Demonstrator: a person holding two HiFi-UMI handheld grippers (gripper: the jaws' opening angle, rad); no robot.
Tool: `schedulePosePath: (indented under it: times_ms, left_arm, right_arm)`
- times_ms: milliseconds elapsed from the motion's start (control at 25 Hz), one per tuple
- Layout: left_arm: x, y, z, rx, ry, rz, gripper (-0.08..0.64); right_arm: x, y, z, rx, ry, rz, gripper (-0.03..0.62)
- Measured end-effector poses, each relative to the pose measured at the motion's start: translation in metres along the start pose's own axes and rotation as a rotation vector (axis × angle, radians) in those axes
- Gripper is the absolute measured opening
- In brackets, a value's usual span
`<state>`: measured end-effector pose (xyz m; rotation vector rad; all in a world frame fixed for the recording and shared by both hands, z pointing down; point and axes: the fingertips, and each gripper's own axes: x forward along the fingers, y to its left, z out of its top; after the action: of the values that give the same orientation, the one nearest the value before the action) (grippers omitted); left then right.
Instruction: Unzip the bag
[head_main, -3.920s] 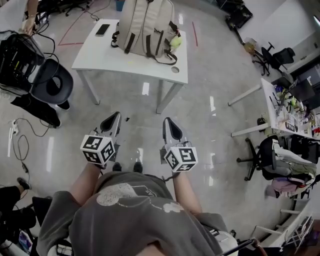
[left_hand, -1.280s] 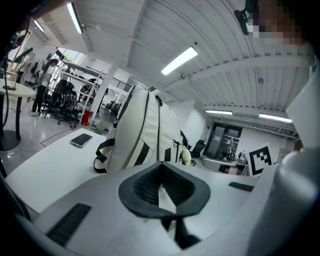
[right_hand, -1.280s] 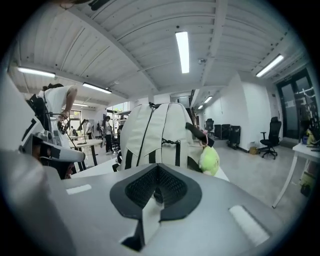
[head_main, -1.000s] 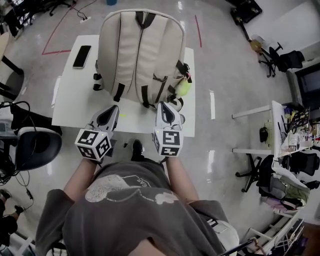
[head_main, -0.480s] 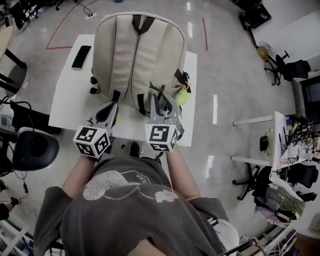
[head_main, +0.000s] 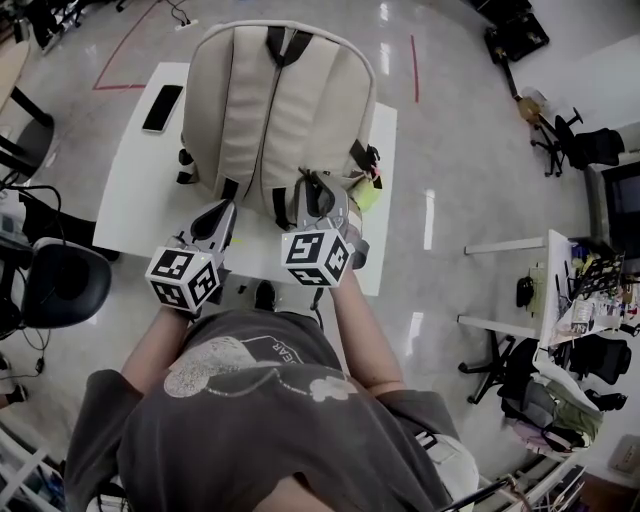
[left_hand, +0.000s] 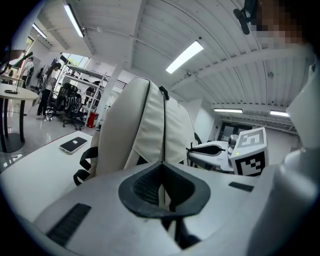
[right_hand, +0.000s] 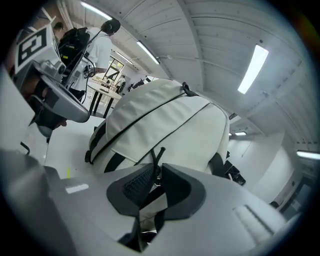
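A beige backpack (head_main: 275, 100) lies on the white table (head_main: 135, 190) with its black-trimmed shoulder straps facing up. It fills the middle of the left gripper view (left_hand: 145, 125) and the right gripper view (right_hand: 165, 120). My right gripper (head_main: 318, 180) reaches over the bag's near end. Its jaws are closing with a black zipper pull (right_hand: 159, 155) standing up between the tips (right_hand: 156, 170). My left gripper (head_main: 222, 208) hovers over the table's front edge, just short of the bag. In its own view the pads (left_hand: 162, 167) meet on nothing.
A dark phone (head_main: 161, 108) lies at the table's far left. A yellow-green item (head_main: 366, 196) hangs at the bag's right side. A black office chair (head_main: 55, 285) stands left of the table. Desks and chairs crowd the right edge (head_main: 590, 280).
I have walked up to the table. The right gripper moved forward onto the bag's near end and its jaws parted around the zipper pull. The left gripper stayed at the table's front edge.
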<state>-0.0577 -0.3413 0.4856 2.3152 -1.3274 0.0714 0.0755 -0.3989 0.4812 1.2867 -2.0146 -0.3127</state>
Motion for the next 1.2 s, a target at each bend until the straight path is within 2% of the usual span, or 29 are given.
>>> schedulePosePath:
  times_ms: [160, 360, 480, 880, 1200]
  left_arm:
    - [-0.001, -0.001, -0.001, -0.003, 0.000, -0.002, 0.006]
    - [-0.001, -0.004, -0.001, -0.004, 0.002, -0.014, 0.005]
    - [0.002, -0.006, -0.003, 0.001, 0.010, -0.026, 0.006]
    - [0.010, -0.013, -0.017, 0.031, 0.056, -0.056, 0.006]
    - [0.008, -0.015, -0.032, 0.034, 0.091, -0.058, 0.006]
  right_arm:
    - [-0.011, 0.000, -0.003, 0.044, -0.033, -0.016, 0.035]
    - [-0.035, -0.010, -0.008, 0.163, -0.123, -0.070, 0.034]
    - [-0.041, -0.009, -0.014, 0.195, -0.160, -0.052, 0.032]
    - [-0.032, 0.009, -0.039, 0.192, -0.156, -0.047, 0.031]
    - [-0.023, 0.043, -0.075, 0.257, -0.080, 0.028, 0.031]
